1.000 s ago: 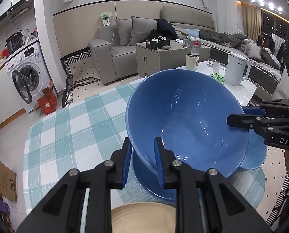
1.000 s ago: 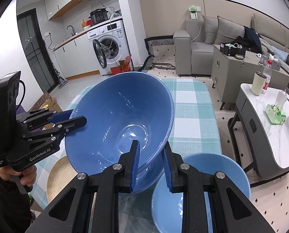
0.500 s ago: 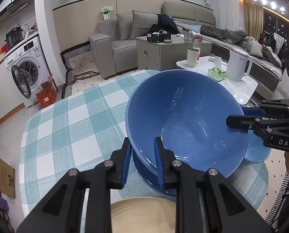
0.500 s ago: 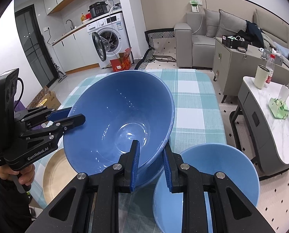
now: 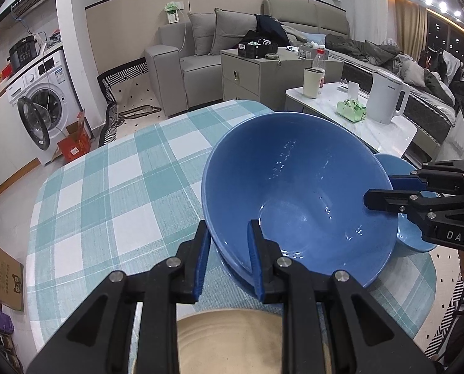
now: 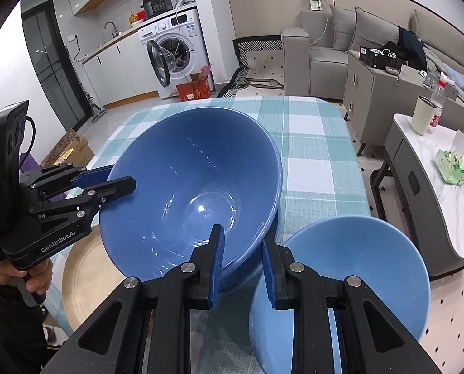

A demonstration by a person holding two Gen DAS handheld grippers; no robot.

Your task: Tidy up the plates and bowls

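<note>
A large blue bowl (image 5: 294, 193) (image 6: 185, 187) hangs tilted just over the checked tablecloth (image 5: 107, 202) (image 6: 319, 171). My left gripper (image 5: 228, 233) (image 6: 107, 184) is shut on its near-left rim. On the opposite rim my right gripper (image 6: 241, 237) (image 5: 384, 193) is shut as well. A darker blue dish (image 5: 232, 271) lies right under the bowl, mostly hidden. Beside them a lighter blue bowl (image 6: 372, 265) (image 5: 414, 240) rests on the table by the right gripper. A beige plate (image 5: 232, 342) (image 6: 85, 280) lies below the left gripper.
A white side table (image 5: 387, 134) close to the table's right edge carries a kettle (image 5: 386, 99), a cup (image 5: 311, 82) and a green tissue pack (image 5: 351, 110). A hand (image 6: 35, 280) grips the left tool. Sofa, cabinet and washing machine stand farther back.
Both grippers have sunk with the blue bowl, which now sits closer to the darker dish beneath it. The grips on the rim are unchanged.
</note>
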